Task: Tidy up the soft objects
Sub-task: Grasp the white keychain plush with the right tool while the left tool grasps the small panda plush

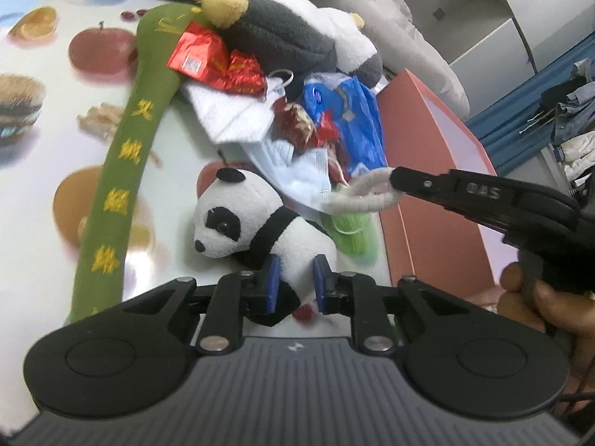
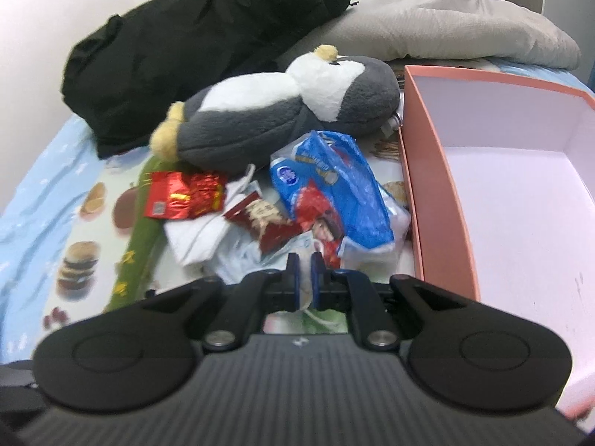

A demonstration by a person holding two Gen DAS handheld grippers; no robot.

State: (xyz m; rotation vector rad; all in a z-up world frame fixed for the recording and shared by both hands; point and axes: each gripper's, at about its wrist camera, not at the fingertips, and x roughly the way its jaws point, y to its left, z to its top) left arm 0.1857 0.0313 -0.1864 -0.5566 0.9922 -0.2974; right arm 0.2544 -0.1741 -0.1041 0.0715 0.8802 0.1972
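Left hand-held gripper point(image 1: 295, 284), low centre, is pinching our panda plush point(image 1: 256, 219) at its light, squashy rump; right hand-held gripper point(image 1: 395, 178) is clamping a limp cord loop point(image 1: 362, 195).

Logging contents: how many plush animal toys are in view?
2. The panda sits between the left tool's pads; the penguin lies atop the pile. Others may be hidden.

I see a fruit-print tablecloth point(image 1: 44, 119) carrying a green plush stick point(image 1: 122, 171), panda point(image 1: 253, 223), penguin point(image 2: 282, 111), face masks point(image 1: 238, 119) and wrappers point(image 2: 182, 195) heaped mid-surface, a pink box point(image 2: 438, 200) alongside, black jacket point(image 2: 193, 41) behind.
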